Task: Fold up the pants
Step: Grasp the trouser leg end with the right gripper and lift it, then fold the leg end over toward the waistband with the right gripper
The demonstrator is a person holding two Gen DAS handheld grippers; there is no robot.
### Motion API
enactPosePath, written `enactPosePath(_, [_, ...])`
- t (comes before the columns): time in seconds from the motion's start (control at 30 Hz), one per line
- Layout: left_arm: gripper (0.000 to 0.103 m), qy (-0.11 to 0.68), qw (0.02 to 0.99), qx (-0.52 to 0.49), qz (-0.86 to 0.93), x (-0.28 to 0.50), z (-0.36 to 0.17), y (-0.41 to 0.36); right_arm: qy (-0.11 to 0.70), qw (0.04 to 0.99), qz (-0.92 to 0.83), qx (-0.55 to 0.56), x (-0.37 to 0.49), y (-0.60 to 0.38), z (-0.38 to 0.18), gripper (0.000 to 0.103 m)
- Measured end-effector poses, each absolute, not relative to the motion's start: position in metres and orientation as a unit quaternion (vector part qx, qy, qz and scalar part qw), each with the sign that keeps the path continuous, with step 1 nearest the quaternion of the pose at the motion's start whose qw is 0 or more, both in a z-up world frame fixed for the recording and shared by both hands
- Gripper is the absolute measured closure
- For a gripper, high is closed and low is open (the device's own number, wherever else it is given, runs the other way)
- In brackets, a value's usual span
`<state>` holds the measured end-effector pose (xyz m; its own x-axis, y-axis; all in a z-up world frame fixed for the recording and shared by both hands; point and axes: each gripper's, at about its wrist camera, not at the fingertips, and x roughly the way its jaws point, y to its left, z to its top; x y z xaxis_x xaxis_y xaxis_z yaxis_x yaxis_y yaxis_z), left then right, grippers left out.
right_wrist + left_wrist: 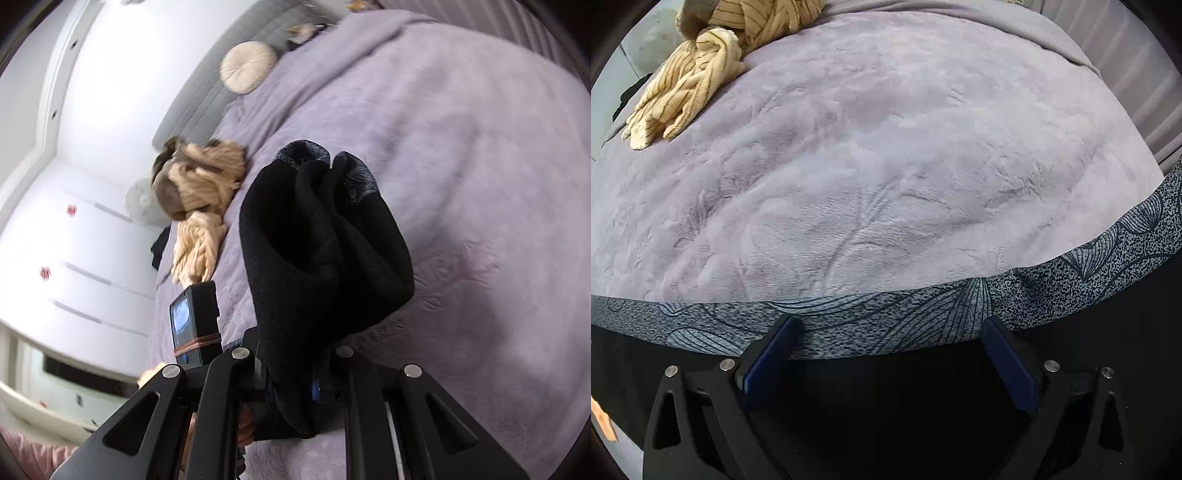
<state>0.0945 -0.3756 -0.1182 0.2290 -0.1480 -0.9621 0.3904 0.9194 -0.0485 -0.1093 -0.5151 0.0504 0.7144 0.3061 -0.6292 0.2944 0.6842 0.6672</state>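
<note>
The black pants (325, 258) have a grey patterned waistband (886, 314). My right gripper (295, 387) is shut on a bunch of the black fabric and holds it up over the lilac bed cover (480, 184). The fabric hangs forward in thick folds and hides the fingertips. In the left wrist view the waistband runs across the bed just ahead of my left gripper (890, 332). That gripper points steeply down with its blue pads (775, 354) far apart, open, over the black cloth. Nothing is pinched between them.
A crumpled beige striped garment (683, 85) lies at the far left of the bed, also seen as a beige heap (199, 192). A round cream cushion (247, 66) leans against the grey headboard (207, 92). White wardrobe doors (74, 240) stand to the left.
</note>
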Motion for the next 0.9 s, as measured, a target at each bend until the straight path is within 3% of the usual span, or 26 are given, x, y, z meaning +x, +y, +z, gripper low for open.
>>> enactPosePath(0.17, [0.002,0.568,0.799,0.094,-0.175,0.112,-0.081,-0.301,0.417,0.867,0.050,0.269,-0.083,-0.426,0.083,0.088])
enactPosePath(0.27, [0.002,0.561,0.811,0.094,-0.136,0.125,-0.068,-0.232,0.456,0.862,0.062,0.211,-0.060,-0.358,0.069,0.087])
enactPosePath(0.53, [0.002,0.594,0.799,0.084,-0.038,0.134,-0.076,-0.066,0.583,0.810,0.017,0.058,-0.016,-0.216,-0.040,0.072])
enactPosePath(0.63, [0.002,0.603,0.792,0.076,-0.056,0.124,-0.076,-0.040,0.578,0.810,-0.020,-0.098,-0.020,-0.172,-0.031,0.068])
enactPosePath(0.7, [0.002,0.607,0.787,0.075,-0.080,0.122,-0.080,-0.037,0.564,0.814,-0.005,-0.143,-0.030,-0.154,-0.015,0.059])
enactPosePath(0.83, [0.002,0.612,0.776,0.082,-0.131,0.106,-0.076,-0.042,0.546,0.828,0.080,-0.103,-0.053,-0.145,0.030,0.051])
enactPosePath(0.9, [0.002,0.614,0.768,0.073,-0.167,0.096,-0.068,-0.048,0.561,0.821,0.092,0.047,-0.053,-0.183,0.039,0.050])
